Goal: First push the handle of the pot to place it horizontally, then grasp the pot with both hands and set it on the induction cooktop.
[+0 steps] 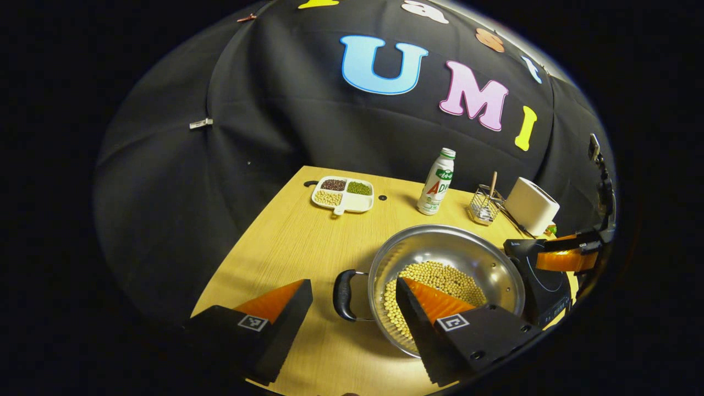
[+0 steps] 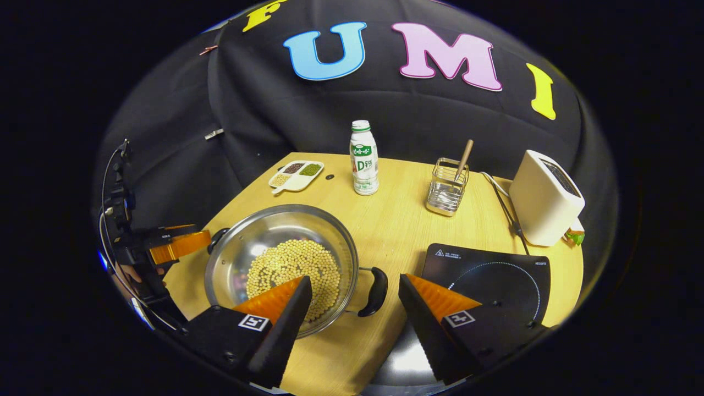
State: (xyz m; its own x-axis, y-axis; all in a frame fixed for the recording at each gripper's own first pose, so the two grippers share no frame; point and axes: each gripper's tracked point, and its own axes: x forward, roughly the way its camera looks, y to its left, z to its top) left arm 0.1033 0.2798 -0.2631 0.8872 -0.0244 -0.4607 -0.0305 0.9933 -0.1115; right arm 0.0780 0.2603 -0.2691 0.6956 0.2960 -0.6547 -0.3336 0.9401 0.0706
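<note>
I have both grippers spread wide and empty, one at each side of the steel pot [image 2: 280, 264], which sits on the wooden table [image 2: 396, 231] just left of the induction cooktop [image 2: 495, 275]. The left gripper [image 1: 355, 300] straddles the left handle [image 1: 344, 294]; the right gripper [image 2: 355, 297] straddles the right handle [image 2: 375, 291]. To grasp well, I should close each squarely on its handle and lift level, so the soybeans [image 2: 294, 267] stay put. The pot's near rim hides behind my fingers, and I cannot judge my height above the handles.
</note>
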